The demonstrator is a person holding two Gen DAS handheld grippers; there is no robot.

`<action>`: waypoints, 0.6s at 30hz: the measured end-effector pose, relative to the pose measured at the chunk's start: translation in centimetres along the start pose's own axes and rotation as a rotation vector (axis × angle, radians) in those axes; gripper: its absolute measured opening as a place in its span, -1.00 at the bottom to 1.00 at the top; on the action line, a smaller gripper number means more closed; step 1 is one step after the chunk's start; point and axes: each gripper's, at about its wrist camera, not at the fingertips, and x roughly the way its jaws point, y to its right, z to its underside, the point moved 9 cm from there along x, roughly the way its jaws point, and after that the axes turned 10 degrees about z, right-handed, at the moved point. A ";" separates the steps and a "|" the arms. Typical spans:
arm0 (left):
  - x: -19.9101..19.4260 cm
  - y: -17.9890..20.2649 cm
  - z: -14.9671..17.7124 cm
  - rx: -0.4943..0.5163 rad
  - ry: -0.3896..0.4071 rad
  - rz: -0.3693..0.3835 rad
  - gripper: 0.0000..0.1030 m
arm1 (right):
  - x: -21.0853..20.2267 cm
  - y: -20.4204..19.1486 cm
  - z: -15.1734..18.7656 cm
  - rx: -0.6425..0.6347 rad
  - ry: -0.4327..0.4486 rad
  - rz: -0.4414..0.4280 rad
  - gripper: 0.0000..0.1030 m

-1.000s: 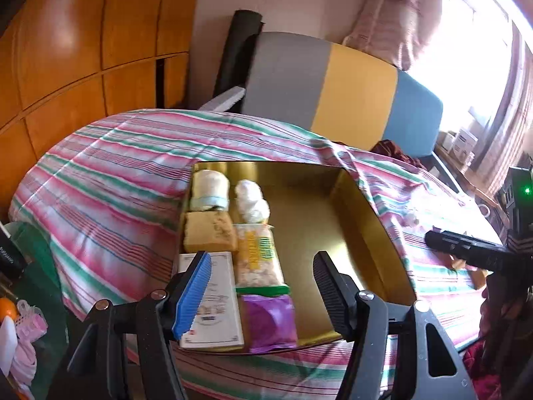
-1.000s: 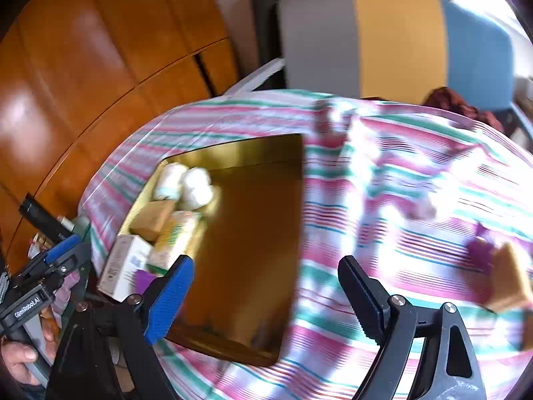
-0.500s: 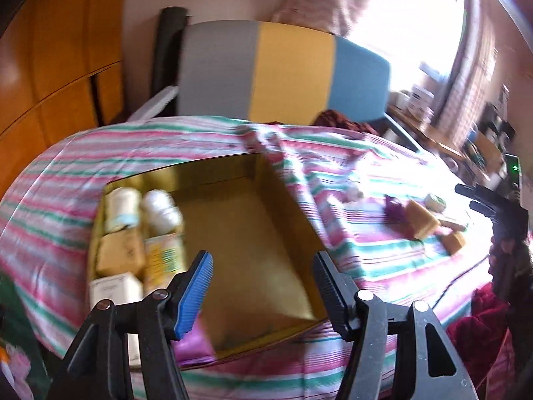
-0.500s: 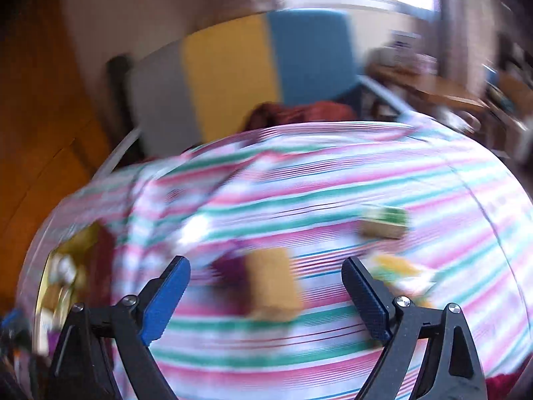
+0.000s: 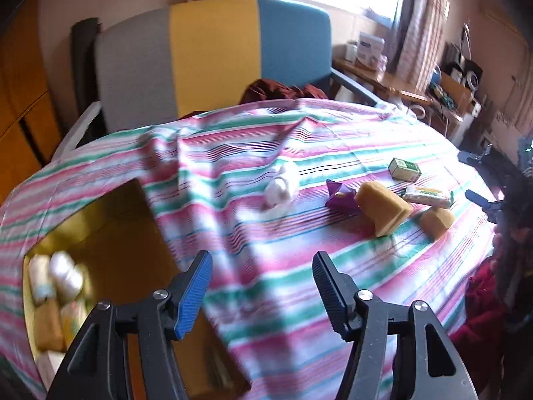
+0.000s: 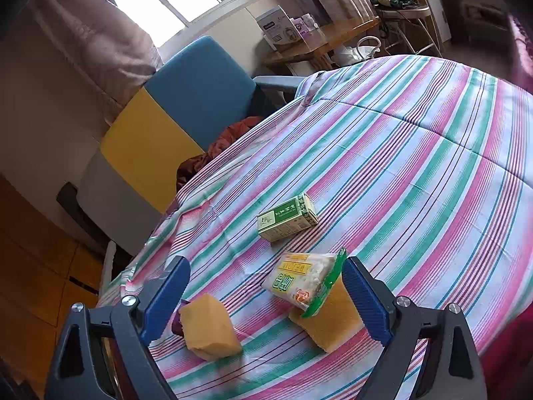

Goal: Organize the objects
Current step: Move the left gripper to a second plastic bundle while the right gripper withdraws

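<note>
On the striped tablecloth (image 5: 299, 153) lie a white roll (image 5: 281, 188), a purple packet (image 5: 341, 196), two yellow sponges (image 5: 383, 208) (image 5: 436, 221), a green box (image 5: 404, 168) and a noodle packet (image 5: 428, 196). A gold box (image 5: 110, 243) at the left holds several sorted items. My left gripper (image 5: 263, 290) is open and empty above the cloth. My right gripper (image 6: 266, 296) is open and empty, low over a sponge (image 6: 210, 328), the noodle packet (image 6: 304, 280), a second sponge (image 6: 329, 323) and the green box (image 6: 286, 221).
A grey, yellow and blue chair (image 5: 213, 56) stands behind the table with a dark red cloth (image 5: 283, 90) on its seat. A wooden desk (image 5: 393, 83) with clutter is at the far right under the window. Wooden cabinets (image 5: 20, 100) are at the left.
Both grippers have swung right, away from the gold box toward the loose items. The right gripper has dropped close over the sponges and noodle packet. Both stay open.
</note>
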 end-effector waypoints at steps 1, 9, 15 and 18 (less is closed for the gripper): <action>0.9 0.4 -0.6 0.017 -0.013 0.000 0.23 | -0.1 0.1 -0.1 0.012 0.000 -0.009 0.82; 7.9 1.8 -4.8 0.134 -0.092 -0.042 0.23 | -0.6 1.1 -0.1 0.103 -0.001 -0.060 0.83; 12.2 0.7 -7.3 0.154 -0.108 -0.091 0.23 | -0.6 2.3 -0.4 0.179 -0.001 -0.083 0.84; 14.5 0.3 -7.9 0.159 -0.133 -0.093 0.23 | -0.6 2.7 -0.6 0.200 0.004 -0.077 0.85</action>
